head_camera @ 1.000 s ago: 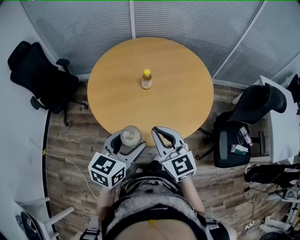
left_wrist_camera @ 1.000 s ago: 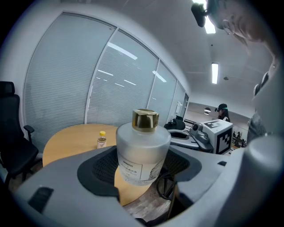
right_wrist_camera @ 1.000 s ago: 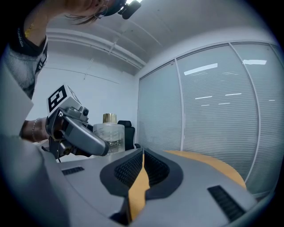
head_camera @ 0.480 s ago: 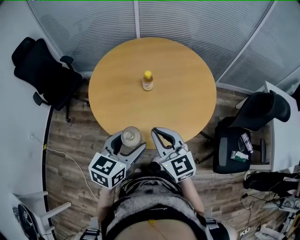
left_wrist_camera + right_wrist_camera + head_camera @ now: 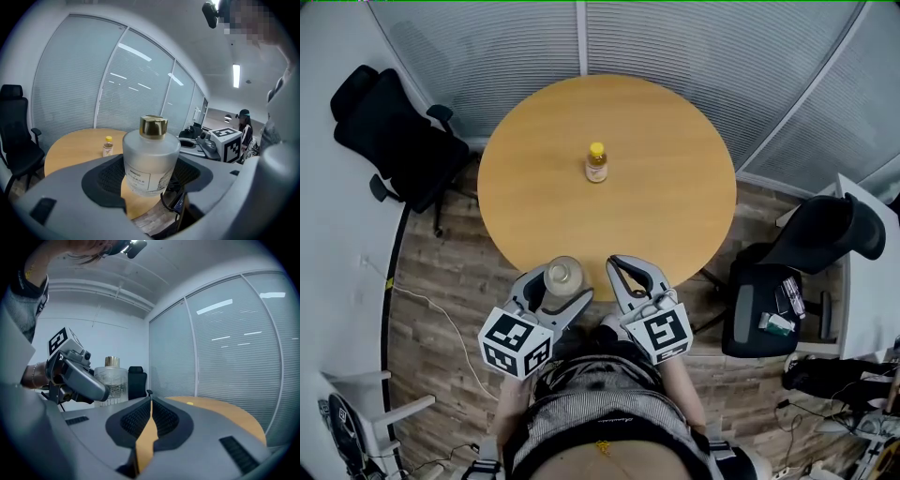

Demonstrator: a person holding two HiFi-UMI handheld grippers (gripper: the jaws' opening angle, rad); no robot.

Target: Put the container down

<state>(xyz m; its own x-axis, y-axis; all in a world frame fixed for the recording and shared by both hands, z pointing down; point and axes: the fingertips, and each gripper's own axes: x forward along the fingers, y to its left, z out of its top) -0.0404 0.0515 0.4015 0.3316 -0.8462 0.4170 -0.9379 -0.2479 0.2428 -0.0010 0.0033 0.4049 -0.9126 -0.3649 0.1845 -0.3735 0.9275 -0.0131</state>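
the container (image 5: 151,159), a frosted bottle with a gold cap, is clamped upright between the jaws of your left hand-held gripper (image 5: 558,284), up in the air at the near edge of the bench (image 5: 675,197). your right hand-held gripper (image 5: 149,404) is closed on nothing. it is not set down yet: you have to lower it onto the wood, well apart from the small bottle (image 5: 596,162) mid-bench, then let go.

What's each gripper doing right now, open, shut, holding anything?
Left gripper: shut on the frosted bottle with the gold cap.
Right gripper: shut, nothing between its jaws.
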